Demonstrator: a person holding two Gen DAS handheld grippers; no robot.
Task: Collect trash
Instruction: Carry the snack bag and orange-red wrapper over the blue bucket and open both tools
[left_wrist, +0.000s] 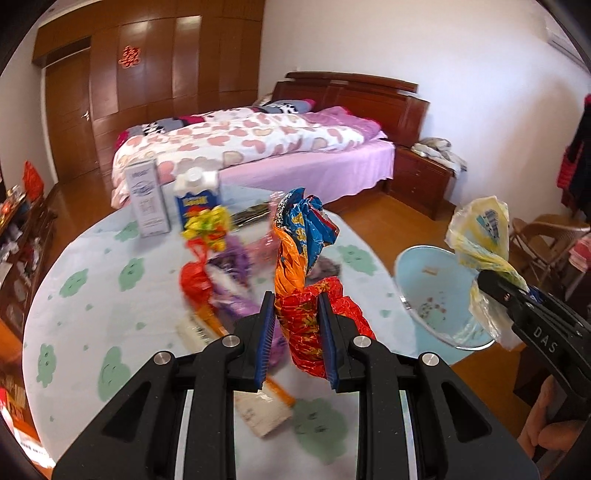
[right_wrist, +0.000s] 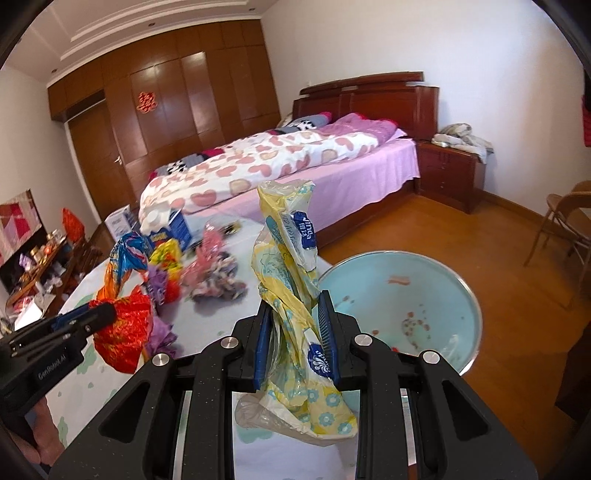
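My left gripper (left_wrist: 295, 299) is shut on a crumpled red, orange and blue foil wrapper (left_wrist: 295, 258) and holds it above the table; it also shows in the right wrist view (right_wrist: 123, 325). My right gripper (right_wrist: 293, 299) is shut on a crumpled yellow and white plastic wrapper (right_wrist: 288, 258), held up beside a light blue bin (right_wrist: 436, 295). In the left wrist view the right gripper (left_wrist: 491, 284) holds that wrapper (left_wrist: 480, 236) over the bin's (left_wrist: 417, 280) right side. More wrappers (left_wrist: 218, 266) lie in a heap on the table (left_wrist: 92, 295).
Two cartons (left_wrist: 147, 199) stand at the table's far edge. Flat packets (left_wrist: 258, 406) lie near me. A bed (right_wrist: 295, 170) is behind the table, a nightstand (right_wrist: 450, 173) to its right, a chair (right_wrist: 565, 225) at the far right, and a cluttered shelf (right_wrist: 44, 266) at the left.
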